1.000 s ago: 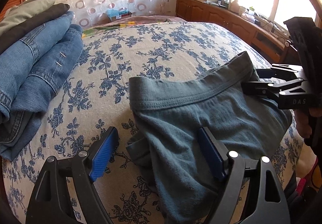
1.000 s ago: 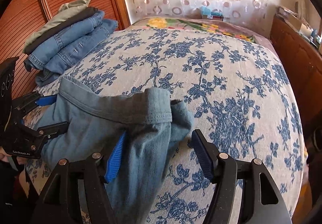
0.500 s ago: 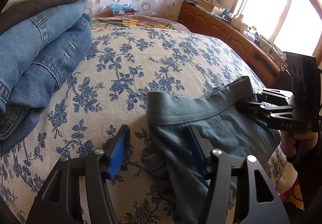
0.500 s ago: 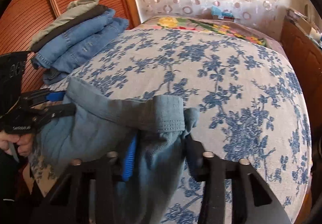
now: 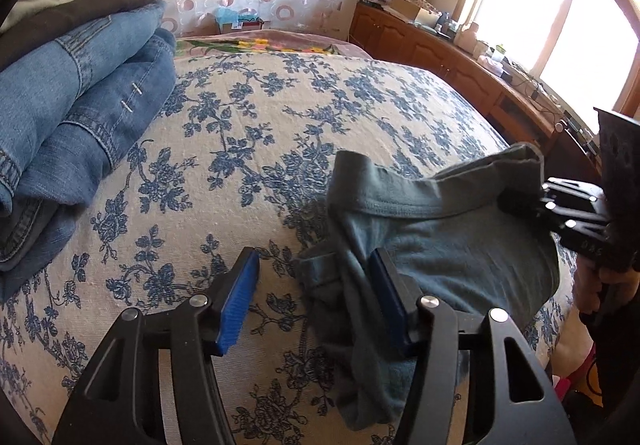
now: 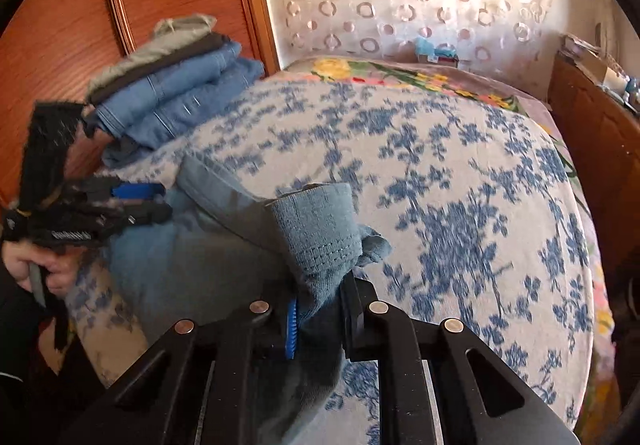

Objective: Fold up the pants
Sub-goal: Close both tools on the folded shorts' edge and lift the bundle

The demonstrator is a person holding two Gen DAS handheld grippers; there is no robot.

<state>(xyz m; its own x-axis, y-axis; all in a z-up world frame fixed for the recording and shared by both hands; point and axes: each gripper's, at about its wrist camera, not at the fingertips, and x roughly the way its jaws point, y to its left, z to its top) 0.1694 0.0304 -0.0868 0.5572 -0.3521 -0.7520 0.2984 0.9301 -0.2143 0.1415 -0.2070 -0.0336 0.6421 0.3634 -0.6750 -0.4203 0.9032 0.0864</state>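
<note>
Grey-blue pants (image 5: 452, 245) lie bunched near the bed's front edge, waistband up. My left gripper (image 5: 316, 301) is open, its fingers on either side of the waistband's left corner, cloth draped over the right finger (image 5: 390, 297). My right gripper (image 6: 320, 315) is shut on the waistband's other corner (image 6: 320, 229) and holds it a little above the bed. In the left wrist view the right gripper (image 5: 520, 201) pinches the far right corner. In the right wrist view the left gripper (image 6: 148, 199) sits open at the pants' left end.
A stack of folded jeans and dark clothes (image 5: 76, 93) lies on the left of the floral bedspread (image 5: 280, 117). A wooden wardrobe (image 6: 80, 17) stands behind the stack. A wooden sideboard (image 5: 460, 61) under a window runs along the right.
My right gripper has shut on the waistband corner and lifted it. My left gripper has narrowed but stays open, and has moved forward along the pants.
</note>
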